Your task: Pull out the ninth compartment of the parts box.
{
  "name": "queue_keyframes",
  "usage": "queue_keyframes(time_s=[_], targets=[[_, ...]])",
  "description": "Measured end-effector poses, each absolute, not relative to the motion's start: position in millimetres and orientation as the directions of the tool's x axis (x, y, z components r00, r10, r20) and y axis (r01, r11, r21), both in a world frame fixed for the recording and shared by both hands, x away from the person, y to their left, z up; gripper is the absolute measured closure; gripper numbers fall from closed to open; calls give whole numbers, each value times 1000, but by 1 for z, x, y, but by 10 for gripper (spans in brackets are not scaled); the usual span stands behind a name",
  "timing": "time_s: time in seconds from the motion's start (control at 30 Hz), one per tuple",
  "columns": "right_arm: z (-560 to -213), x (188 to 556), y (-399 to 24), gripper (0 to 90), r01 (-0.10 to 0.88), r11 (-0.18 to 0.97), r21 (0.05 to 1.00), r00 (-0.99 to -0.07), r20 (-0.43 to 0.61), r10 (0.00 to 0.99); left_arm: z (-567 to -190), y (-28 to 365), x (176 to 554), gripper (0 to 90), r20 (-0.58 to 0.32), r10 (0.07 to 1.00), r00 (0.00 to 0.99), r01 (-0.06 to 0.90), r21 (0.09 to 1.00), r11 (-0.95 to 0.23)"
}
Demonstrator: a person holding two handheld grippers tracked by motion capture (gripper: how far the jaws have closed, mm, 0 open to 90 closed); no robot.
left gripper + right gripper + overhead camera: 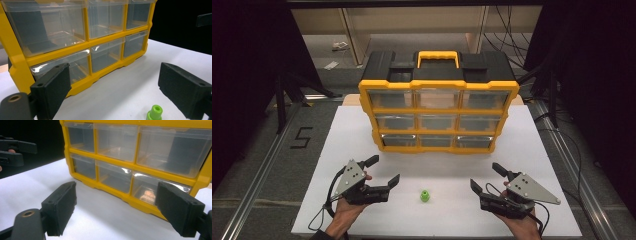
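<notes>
A yellow and black organizer (438, 107) with several clear drawers stands at the back of the white table (362, 130). A small green plastic piece (425, 195) stands upright on the table near the front, between the two hands. My left gripper (383, 171) is held open to the left of it, jaws wide with nothing between them; the green piece (154, 113) sits low between the jaws, farther off. My right gripper (488, 178) is open to the right of the piece and faces the organizer (140, 165). A small pinkish item (149, 194) lies in the bottom drawer.
The organizer has a yellow carry handle (438, 56) on its black top. Metal rails (257, 175) run along both sides of the table. The other hand's gripper (15, 150) shows at the left edge of the right gripper view.
</notes>
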State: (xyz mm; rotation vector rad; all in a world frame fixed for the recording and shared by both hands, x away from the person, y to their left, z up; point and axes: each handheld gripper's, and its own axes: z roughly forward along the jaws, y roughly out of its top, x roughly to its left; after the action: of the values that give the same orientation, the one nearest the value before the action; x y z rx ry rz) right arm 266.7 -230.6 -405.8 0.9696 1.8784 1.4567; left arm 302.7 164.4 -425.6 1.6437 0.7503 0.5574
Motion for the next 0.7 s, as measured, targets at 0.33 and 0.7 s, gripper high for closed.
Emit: queue_keyframes(time_s=[0.33,0.7], targets=[[-406,267,-231,182,198,147,969,-578,-5,816,-425,164,302,115,-35,732,680,168,980,-109],[-406,269,-231,168,201,157,967,-574,-14,819,-424,164,302,116,-32,733,679,164,980,-109]])
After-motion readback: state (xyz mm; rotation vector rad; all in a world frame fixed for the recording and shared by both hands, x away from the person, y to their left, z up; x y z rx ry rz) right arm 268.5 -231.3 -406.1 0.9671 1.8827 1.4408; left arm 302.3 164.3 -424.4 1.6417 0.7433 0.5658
